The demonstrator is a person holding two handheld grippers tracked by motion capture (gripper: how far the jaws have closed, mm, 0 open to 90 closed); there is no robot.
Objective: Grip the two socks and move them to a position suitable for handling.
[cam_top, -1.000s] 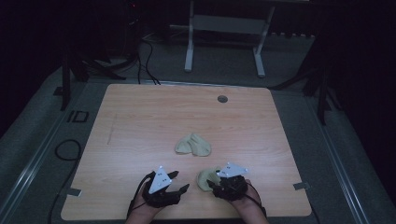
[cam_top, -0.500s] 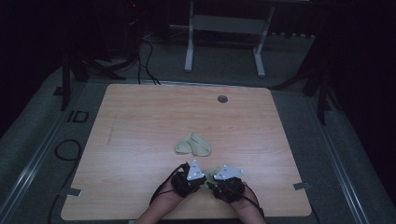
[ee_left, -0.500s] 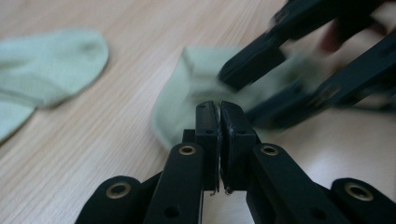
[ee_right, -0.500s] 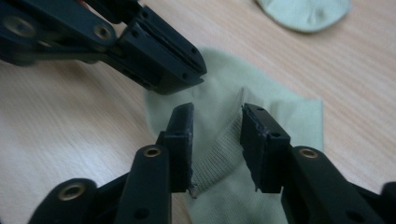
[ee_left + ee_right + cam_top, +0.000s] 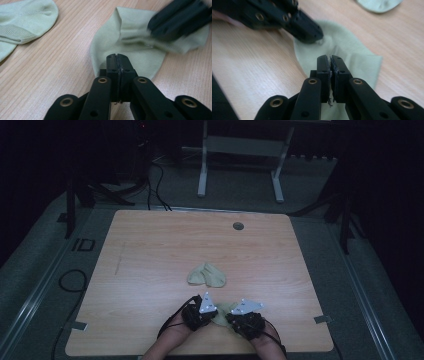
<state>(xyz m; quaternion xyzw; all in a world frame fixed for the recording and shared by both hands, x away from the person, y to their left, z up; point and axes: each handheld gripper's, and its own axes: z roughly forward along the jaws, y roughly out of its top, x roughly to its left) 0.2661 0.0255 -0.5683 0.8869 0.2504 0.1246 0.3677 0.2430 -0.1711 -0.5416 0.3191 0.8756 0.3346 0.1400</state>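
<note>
I have both claws clamped on the pale green sock at the table's near edge: left gripper and right gripper just closed (opposite edges pinched).

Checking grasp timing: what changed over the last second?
The left tool slid right to the near sock, meeting the right tool, which barely moved. Both tools' jaws have just been closing and now pinch that sock's edge. The sock pair at mid-table and the table stayed as they were.
</note>
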